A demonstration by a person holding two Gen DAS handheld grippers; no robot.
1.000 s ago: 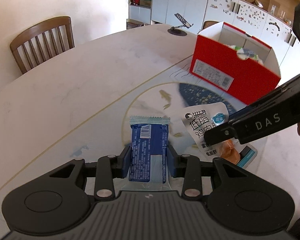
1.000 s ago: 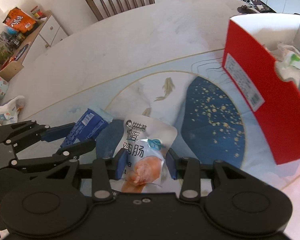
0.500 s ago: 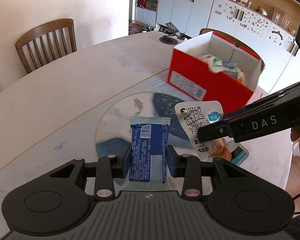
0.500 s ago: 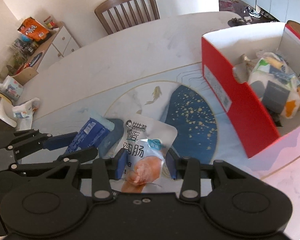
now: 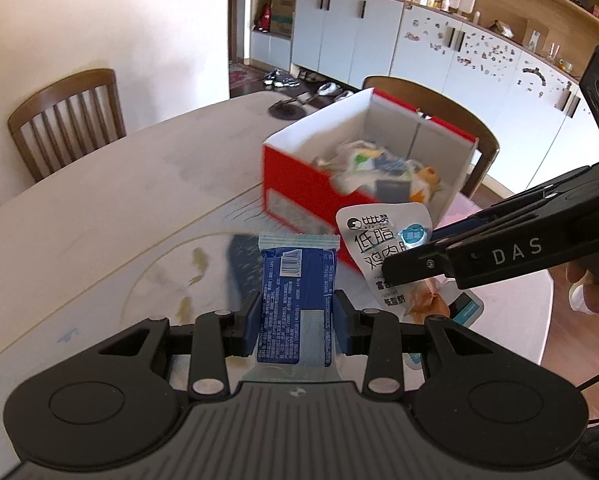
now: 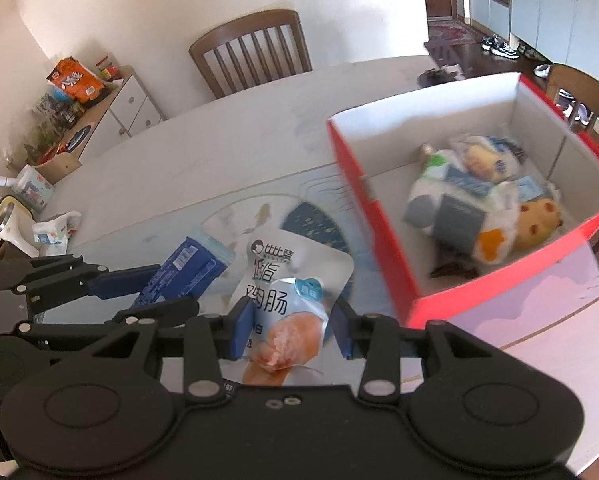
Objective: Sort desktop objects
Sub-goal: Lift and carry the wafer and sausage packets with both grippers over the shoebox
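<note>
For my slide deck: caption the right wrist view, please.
Right gripper holds a white sausage pouch near the open red box; left gripper alongside grips a blue packet.

Your left gripper clamps a blue snack packet between its 2 blue pads, the packet standing upright with its barcode and crimped top edge facing you. To its right, your right gripper reaches in from the frame's edge, pinching a white pouch printed with dark characters, held above the pale table. Beyond both sits the red box, open at the top and holding a blurred heap of wrapped items, with 1 wooden chair at the table's far left.
</note>
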